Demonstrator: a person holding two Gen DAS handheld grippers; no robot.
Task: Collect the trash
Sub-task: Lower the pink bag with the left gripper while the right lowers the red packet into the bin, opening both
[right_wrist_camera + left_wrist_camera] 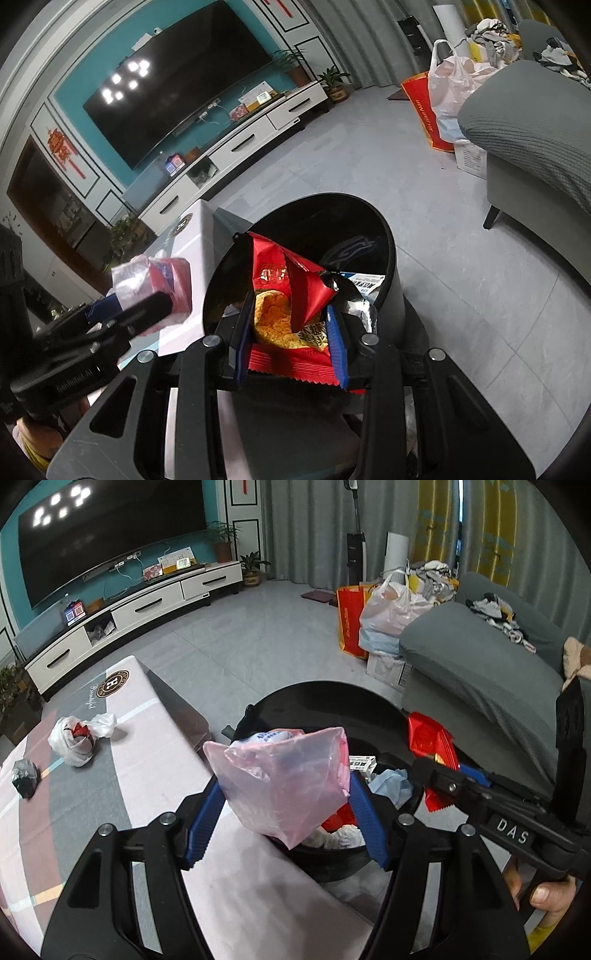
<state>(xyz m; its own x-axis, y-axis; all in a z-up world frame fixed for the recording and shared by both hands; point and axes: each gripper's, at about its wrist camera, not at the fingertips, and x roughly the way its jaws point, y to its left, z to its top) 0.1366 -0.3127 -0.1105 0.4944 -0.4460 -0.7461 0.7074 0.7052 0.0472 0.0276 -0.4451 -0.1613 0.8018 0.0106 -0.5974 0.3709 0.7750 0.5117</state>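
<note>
Jaws of both grippers are clamped on trash.
Pink plastic bag [284,782] is gripped by left gripper [286,797], red snack wrapper [291,291] by right gripper [291,332], above 1 black bin [384,236].

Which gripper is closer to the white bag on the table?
Left. The left gripper, holding a pink bag, is beside the table with the white bag; the right gripper is beyond the bin.

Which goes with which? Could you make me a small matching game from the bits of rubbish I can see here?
Things:
1. pink plastic bag
2. red snack wrapper
3. white knotted bag
4. blue crumpled piece

Places:
A. lying on the table
B. inside the black bin
C. held in the right tongs
D. held in the left tongs

Pairs: 1-D, 2-C, 3-A, 4-B
</note>
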